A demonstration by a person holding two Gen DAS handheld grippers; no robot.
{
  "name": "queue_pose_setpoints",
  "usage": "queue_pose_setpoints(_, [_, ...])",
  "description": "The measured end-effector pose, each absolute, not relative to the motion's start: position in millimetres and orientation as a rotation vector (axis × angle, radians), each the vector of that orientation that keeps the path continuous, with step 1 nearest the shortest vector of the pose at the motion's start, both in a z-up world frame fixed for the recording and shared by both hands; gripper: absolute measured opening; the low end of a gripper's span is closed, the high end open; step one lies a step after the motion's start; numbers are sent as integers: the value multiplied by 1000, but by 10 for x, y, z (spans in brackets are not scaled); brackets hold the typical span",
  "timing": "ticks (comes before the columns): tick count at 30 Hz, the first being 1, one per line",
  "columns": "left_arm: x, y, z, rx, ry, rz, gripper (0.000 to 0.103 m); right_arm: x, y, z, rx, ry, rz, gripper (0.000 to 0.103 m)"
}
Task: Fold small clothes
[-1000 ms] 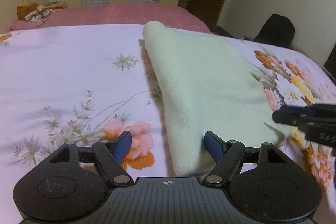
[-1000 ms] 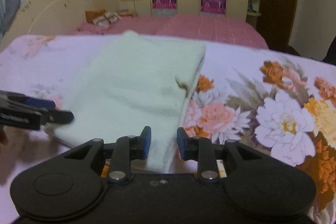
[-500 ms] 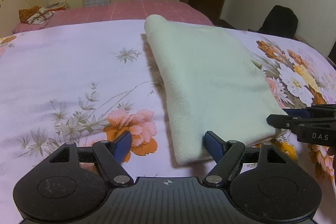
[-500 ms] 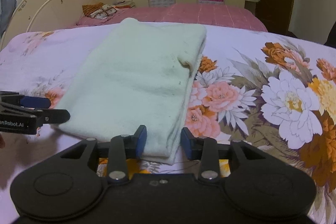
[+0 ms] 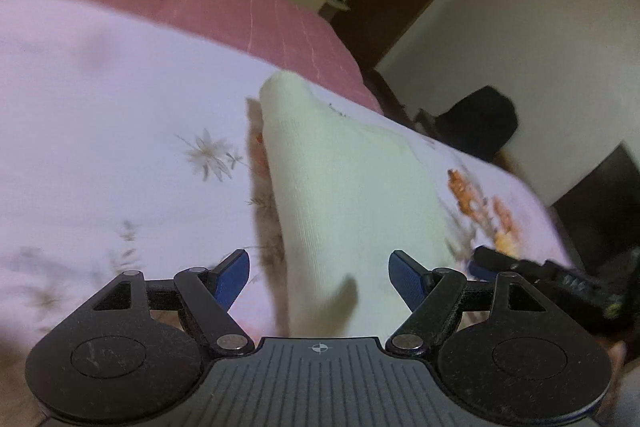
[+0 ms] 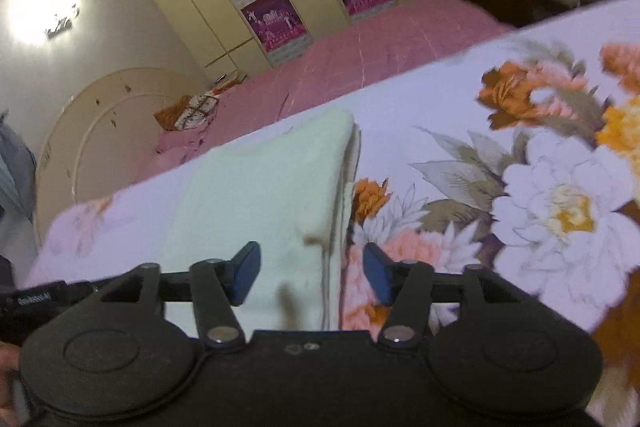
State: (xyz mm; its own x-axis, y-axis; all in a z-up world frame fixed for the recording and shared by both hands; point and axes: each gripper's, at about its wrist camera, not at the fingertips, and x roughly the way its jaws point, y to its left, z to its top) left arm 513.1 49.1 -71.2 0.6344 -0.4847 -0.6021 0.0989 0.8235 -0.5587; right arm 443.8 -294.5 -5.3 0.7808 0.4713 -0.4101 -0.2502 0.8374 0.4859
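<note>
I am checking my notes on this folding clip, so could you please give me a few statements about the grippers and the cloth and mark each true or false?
1. The pale green cloth lies folded on the floral bedsheet. True.
2. The right gripper is clamped shut on the cloth. False: its jaws have just been opening, with the cloth's edge between them, unpressed.
3. The left gripper stands open. True.
4. The cloth lies on the pink bedspread. False: that lies beyond it.
5. A bright red cloth lies beside it. False: none shows.

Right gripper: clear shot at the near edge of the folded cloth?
Probably yes. The right gripper is open, its jaws having just been opening, and the folded cloth edge already lies between them with nothing in the way.
</note>
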Motion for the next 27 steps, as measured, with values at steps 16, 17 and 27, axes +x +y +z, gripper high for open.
queue_pose_setpoints(16, [5629,323,-977,-530,845,-388,70,5142,-2931,-346,535,638,562,62])
queue_pose_setpoints(17, [5632,307,-965,-518,846,-387,70,5150,-2914,-336,530,640,566,62])
queue_pose_setpoints(27, [5589,214,-877,-407,852,-408,67,5186,-2951,-352,567,669,618,57])
